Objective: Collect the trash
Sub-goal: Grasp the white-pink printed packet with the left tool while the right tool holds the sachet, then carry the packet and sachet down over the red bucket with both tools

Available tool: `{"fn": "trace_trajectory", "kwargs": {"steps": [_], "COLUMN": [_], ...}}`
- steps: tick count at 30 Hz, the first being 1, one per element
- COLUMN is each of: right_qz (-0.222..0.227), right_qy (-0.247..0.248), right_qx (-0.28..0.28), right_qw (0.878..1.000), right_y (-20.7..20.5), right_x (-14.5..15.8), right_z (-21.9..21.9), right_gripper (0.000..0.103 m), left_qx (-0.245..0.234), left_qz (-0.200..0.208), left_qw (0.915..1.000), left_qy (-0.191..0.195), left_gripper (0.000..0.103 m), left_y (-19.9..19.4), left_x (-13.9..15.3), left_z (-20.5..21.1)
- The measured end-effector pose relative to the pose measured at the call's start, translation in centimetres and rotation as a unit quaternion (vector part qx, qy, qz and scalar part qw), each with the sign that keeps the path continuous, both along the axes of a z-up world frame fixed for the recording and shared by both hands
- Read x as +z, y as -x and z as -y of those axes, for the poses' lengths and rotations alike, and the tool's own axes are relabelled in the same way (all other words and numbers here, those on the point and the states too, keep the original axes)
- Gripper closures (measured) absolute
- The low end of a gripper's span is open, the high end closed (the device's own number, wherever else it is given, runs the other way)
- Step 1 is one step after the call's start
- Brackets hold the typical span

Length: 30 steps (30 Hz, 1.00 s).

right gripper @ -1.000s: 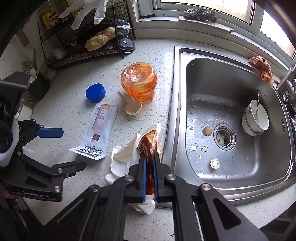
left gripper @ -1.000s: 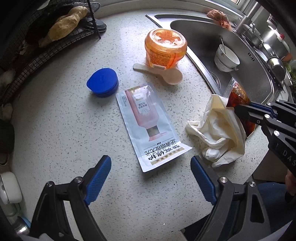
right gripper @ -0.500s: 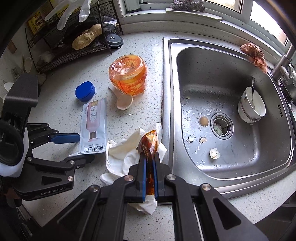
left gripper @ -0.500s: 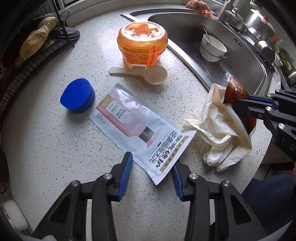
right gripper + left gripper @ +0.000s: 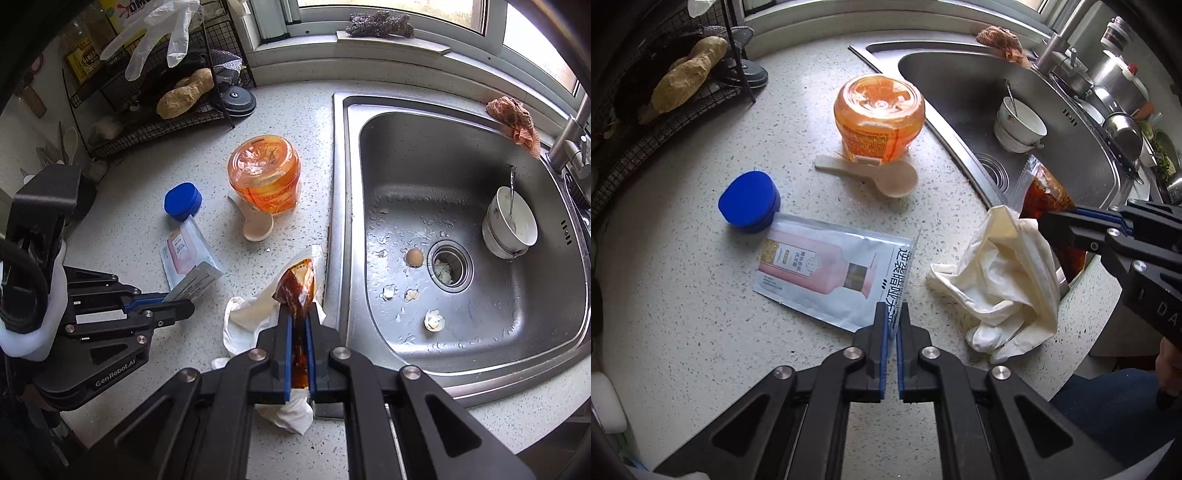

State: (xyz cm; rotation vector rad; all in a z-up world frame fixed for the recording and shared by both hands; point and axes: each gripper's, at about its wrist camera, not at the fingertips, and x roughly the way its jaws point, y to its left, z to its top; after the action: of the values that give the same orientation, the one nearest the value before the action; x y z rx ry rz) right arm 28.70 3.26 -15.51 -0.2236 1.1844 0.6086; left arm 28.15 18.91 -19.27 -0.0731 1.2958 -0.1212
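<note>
My left gripper (image 5: 891,314) is shut on the near end of a flat white-and-pink sachet (image 5: 827,269); its gripped edge curls up off the counter. The sachet also shows in the right wrist view (image 5: 186,258). My right gripper (image 5: 298,321) is shut on a red-orange sauce packet (image 5: 297,284) and holds it above a crumpled cream glove (image 5: 1004,277) by the sink edge. The right gripper shows at the right of the left wrist view (image 5: 1056,221), and the left gripper at the left of the right wrist view (image 5: 173,302).
An orange jar (image 5: 879,118), a beige spoon (image 5: 886,177) and a blue cap (image 5: 750,201) lie on the speckled counter (image 5: 683,295). The sink (image 5: 461,332) holds a white bowl (image 5: 511,229), an egg (image 5: 414,256) and shell bits. A wire rack (image 5: 155,92) stands at back left.
My left gripper moved forward and closed from wide open onto the sachet's near end, lifting that edge. The right gripper kept holding the sauce packet, nearly still.
</note>
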Motion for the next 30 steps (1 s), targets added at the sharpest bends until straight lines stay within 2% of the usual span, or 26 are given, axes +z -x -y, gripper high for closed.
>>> {"fn": "trace_trajectory", "kwargs": {"steps": [4,15,24,30], "right_qz": [0.008,0.046,0.074,0.095], "right_qy": [-0.019,-0.058,-0.086,-0.094], "right_qx": [0.014,0.038,0.036,0.018], "right_qw": [1.0,0.997,0.993,0.991], "right_y": [-0.1,1.0,2.3,4.1], "right_x": [1.1,4.9,8.2,10.1], "right_z": [0.2,3.4,8.7,14.2], "right_gripper": [0.097,0.098,0.098,0.098], "left_qx": [0.026,0.06,0.045,0.014], "left_qz": [0.013,0.06,0.102,0.124], "left_qw": [0.9994,0.9947,0.9913,0.9907], "left_qy": [-0.018,-0.059,-0.07,-0.054], "left_gripper": [0.102,0.102,0.102,0.102], "left_y": [0.4,2.0,3.1,4.2], "left_x": [1.8,7.8,12.7,14.9], "left_z": [0.1,2.8,8.9,14.9]}}
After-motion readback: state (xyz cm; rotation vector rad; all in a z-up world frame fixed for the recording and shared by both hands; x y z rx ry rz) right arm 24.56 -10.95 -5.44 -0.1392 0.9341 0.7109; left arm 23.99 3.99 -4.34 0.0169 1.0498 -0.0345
